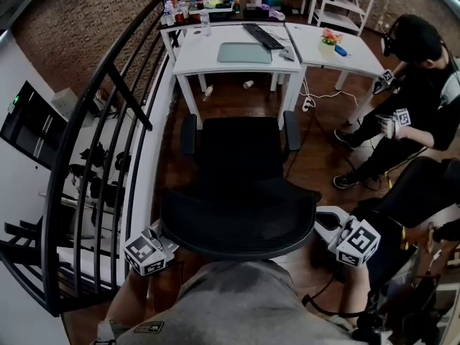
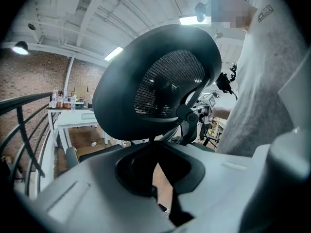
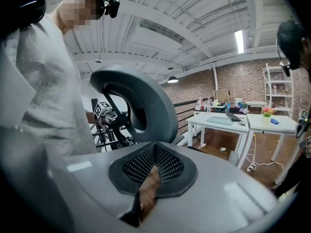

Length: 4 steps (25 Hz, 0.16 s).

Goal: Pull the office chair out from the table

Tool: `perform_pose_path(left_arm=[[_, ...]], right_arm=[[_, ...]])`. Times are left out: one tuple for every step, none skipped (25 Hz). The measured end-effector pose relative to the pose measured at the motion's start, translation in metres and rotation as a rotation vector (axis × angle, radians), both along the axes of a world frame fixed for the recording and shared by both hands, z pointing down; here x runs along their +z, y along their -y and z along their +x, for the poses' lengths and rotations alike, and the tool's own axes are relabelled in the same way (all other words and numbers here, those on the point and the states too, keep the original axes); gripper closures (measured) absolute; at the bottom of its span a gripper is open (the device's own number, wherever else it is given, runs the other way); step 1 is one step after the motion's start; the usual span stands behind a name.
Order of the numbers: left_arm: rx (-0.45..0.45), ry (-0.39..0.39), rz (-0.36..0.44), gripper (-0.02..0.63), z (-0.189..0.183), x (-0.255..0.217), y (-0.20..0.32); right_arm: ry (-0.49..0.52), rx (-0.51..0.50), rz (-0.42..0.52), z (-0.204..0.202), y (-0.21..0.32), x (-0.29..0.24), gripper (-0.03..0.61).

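Note:
The black mesh office chair [image 1: 237, 164] stands a little back from the white table [image 1: 194, 60], its curved backrest [image 1: 237, 225] nearest me. My left gripper [image 1: 167, 234] sits at the backrest's left edge and my right gripper [image 1: 321, 221] at its right edge. In the left gripper view the left gripper [image 2: 155, 142] has its jaws shut, with nothing between them, just under the backrest [image 2: 160, 86]. The right gripper [image 3: 155, 143] is likewise shut and empty, with the backrest [image 3: 146, 106] just beyond it. I cannot tell whether either tip touches the rim.
A black stair railing [image 1: 108, 121] runs close along the chair's left. A seated person [image 1: 417, 85] holding grippers is at the right. A keyboard [image 1: 264, 36] and mat lie on the table, a second table [image 1: 338, 49] adjoins it, and cables [image 1: 309, 103] trail underneath.

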<state>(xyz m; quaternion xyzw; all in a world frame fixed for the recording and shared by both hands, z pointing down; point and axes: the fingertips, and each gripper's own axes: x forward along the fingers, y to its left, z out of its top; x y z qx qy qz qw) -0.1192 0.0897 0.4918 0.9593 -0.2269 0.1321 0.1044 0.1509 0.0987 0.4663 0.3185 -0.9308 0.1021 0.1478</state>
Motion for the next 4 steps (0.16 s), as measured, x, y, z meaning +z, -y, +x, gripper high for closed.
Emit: perform_pose_path(left_arm=[[0.0, -0.001, 0.0, 0.62, -0.0007, 0.0017, 0.0001], [-0.001, -0.002, 0.0, 0.62, -0.0013, 0.0028, 0.0005], [-0.002, -0.003, 0.001, 0.62, -0.0017, 0.0035, 0.0009], [-0.002, -0.004, 0.001, 0.62, -0.0021, 0.0041, 0.0015]], right_arm=[[-0.001, -0.002, 0.0, -0.0005, 0.0005, 0.0003, 0.572], [-0.003, -0.005, 0.0, -0.0009, 0.0011, 0.0008, 0.572], [-0.004, -0.007, 0.001, -0.0013, 0.0017, 0.0012, 0.572], [-0.006, -0.01, 0.001, -0.0016, 0.0023, 0.0016, 0.572]])
